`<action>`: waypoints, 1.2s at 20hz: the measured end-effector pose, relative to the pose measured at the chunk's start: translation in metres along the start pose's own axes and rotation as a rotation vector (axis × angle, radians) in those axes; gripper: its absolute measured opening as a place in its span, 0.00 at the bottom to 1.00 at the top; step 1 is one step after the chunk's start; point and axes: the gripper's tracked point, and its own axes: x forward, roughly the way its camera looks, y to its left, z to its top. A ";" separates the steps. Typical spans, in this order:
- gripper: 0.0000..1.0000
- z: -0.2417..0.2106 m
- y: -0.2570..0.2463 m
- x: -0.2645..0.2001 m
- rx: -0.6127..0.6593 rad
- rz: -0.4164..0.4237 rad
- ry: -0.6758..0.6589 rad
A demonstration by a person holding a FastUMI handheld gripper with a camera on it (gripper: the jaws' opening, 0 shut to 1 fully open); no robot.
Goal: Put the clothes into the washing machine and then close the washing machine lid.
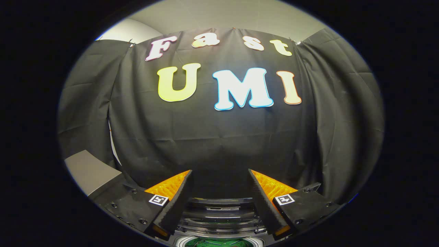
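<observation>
Gripper (pixel 219 185): two wedge-shaped fingers reach forward with a wide gap between them, spread apart and grasping nothing. Each has a ribbed inner face and a rough, grainy outer edge. Their bases are flat plates with small screws, and each plate carries a small square black-and-white marker.

Fingertips (pixel 183 178): the far ends stand against the cloth wall beyond them, touching nothing.

Washing machine (pixel 219 219): directly below and between the fingers, seen from above. Curved, glossy rings of dark and pale plastic stack one behind another, like the rim of a round opening. Much of it is cut off by the fingers on either side, so its full outline is hard to make out.

Lid: I cannot tell from here which of the curved bands is the lid, or whether it stands open or closed.

Clothes (pixel 219 243): a small patch of green, patterned and shiny, shows at the nearest part of the round opening, under the gripper. It is too cut off to say for certain that it is fabric.

Pale surface (pixel 91 171): a flat, smooth grey slab beside the left finger's base, partly hidden.

Booth wall (pixel 219 144): black cloth beyond the fingers, hanging in soft folds and creases, matte.

Ceiling (pixel 223 15): plain and pale above the cloth.
</observation>
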 end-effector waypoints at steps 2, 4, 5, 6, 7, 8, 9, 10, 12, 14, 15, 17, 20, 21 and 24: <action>0.97 -0.014 -0.006 0.008 -0.001 -0.025 0.041; 0.97 -0.005 -0.007 0.007 0.018 -0.033 0.033; 0.97 -0.014 -0.006 0.008 0.009 -0.033 0.019; 0.98 -0.016 -0.005 0.006 0.004 -0.035 0.021; 0.98 -0.015 -0.004 0.004 0.004 -0.035 0.005; 0.98 -0.017 -0.006 0.003 0.009 -0.033 0.007; 0.98 -0.015 -0.006 0.000 0.016 -0.032 -0.005; 0.98 -0.017 -0.006 -0.002 0.017 -0.032 -0.003; 0.98 -0.018 -0.006 -0.010 0.010 -0.036 -0.006; 0.98 -0.020 -0.006 -0.019 0.013 -0.043 -0.007; 0.98 -0.021 -0.006 -0.023 0.012 -0.047 -0.006; 0.98 -0.022 -0.006 -0.032 0.016 -0.054 -0.010; 0.98 -0.025 -0.005 -0.043 0.011 -0.058 -0.018; 0.98 -0.026 -0.005 -0.047 0.010 -0.057 -0.020; 0.98 -0.032 -0.005 -0.059 0.006 -0.052 -0.026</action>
